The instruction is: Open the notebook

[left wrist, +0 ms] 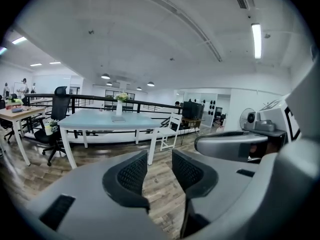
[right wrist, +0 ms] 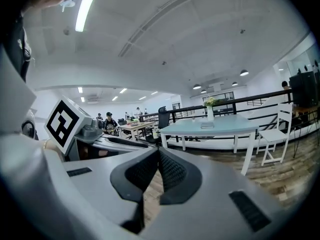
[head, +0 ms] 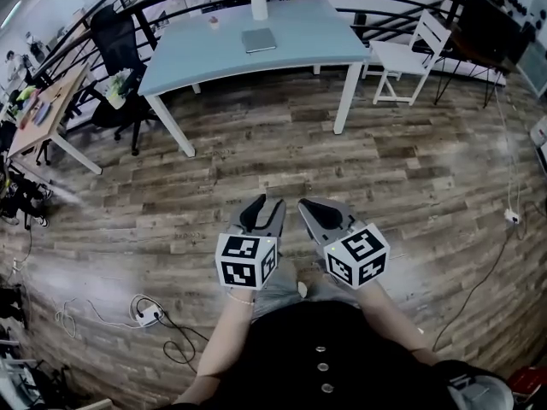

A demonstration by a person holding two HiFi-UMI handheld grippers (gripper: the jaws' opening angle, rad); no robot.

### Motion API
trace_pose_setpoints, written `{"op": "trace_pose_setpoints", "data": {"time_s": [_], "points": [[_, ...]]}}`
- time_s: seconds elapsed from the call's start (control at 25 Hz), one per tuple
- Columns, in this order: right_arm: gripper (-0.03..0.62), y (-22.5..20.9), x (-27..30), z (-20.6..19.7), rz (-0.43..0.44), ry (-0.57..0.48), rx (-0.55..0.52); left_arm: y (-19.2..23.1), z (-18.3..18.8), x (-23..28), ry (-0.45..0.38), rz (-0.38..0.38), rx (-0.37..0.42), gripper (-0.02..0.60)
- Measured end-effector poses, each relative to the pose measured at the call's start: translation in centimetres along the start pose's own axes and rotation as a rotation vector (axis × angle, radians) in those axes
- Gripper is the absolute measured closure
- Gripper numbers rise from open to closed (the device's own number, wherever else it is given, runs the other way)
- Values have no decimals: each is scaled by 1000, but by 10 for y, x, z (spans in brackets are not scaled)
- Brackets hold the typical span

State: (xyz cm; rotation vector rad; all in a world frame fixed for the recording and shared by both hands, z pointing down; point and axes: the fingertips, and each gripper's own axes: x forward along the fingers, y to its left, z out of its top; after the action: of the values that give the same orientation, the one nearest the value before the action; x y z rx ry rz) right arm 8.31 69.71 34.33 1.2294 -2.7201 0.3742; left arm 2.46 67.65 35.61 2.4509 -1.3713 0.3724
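The grey notebook (head: 259,40) lies shut on a light blue table (head: 320,37) far ahead, across the wooden floor. It also shows small in the left gripper view, notebook (left wrist: 119,119), and in the right gripper view, notebook (right wrist: 207,126). Both grippers are held close to the person's body, side by side and far from the table. My left gripper (head: 263,207) (left wrist: 160,171) is open, with only floor showing between its ribbed pads. My right gripper (head: 313,208) (right wrist: 158,153) is shut, its tips touching with nothing between them.
A white vase of flowers (head: 259,2) stands on the table behind the notebook. A white chair (head: 408,54) is at the table's right, a black office chair (head: 120,54) and a wooden desk (head: 47,109) at its left. Cables (head: 145,316) lie on the floor.
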Motion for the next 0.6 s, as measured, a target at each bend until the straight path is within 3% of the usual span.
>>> {"op": "trace_pose_setpoints", "data": {"time_s": [0.6], "points": [[591, -52, 39, -6, -4, 51, 49, 31, 5, 61, 55, 0, -25, 428]]}}
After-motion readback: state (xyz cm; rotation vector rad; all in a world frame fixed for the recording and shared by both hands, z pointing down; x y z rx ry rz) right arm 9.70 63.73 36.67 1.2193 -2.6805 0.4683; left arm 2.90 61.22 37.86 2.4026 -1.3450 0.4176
